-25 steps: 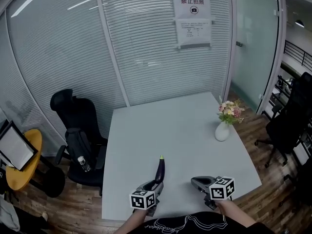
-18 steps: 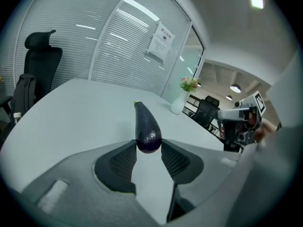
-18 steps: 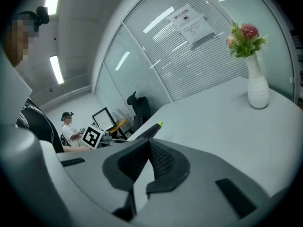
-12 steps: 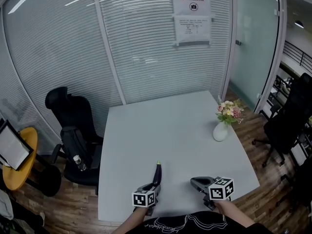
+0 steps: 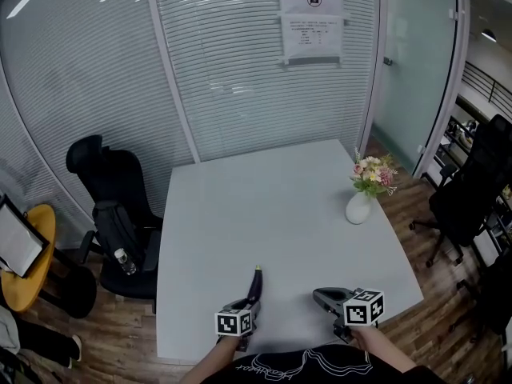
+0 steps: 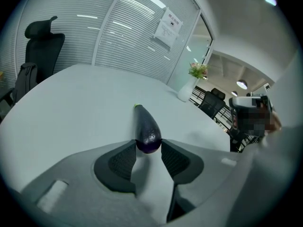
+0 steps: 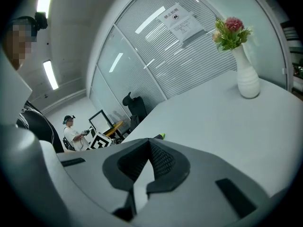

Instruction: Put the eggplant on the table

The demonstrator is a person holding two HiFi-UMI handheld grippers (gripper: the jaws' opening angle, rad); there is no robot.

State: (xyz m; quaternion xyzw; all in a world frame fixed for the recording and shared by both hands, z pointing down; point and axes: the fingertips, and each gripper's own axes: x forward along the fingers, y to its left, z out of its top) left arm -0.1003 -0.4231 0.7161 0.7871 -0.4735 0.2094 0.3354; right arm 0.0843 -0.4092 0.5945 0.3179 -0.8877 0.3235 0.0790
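My left gripper point(image 6: 148, 148) is clenched on the eggplant point(image 6: 146, 126) — both pads press its thick, dark purple end from the two sides; the rest of it reaches out away from me, with the small green stem tip at the far end. In the head view the eggplant lies low over the near part of the white table point(image 5: 272, 206), close to the edge in front of me; whether its underside touches the surface I cannot tell. My right gripper point(image 7: 148, 142) holds nothing; its jaws are closed together, tip against tip, and it hovers over the near edge of the table, to the right of the left one and apart from it. On the far right side of the table stands a white vase point(image 5: 358, 207) with pink and yellow flowers point(image 5: 371, 174) — well apart from the eggplant. Beside the table on the left is a black office chair point(image 5: 110, 206); behind the table a glass wall point(image 5: 240, 70) carries a paper notice point(image 5: 311, 16).
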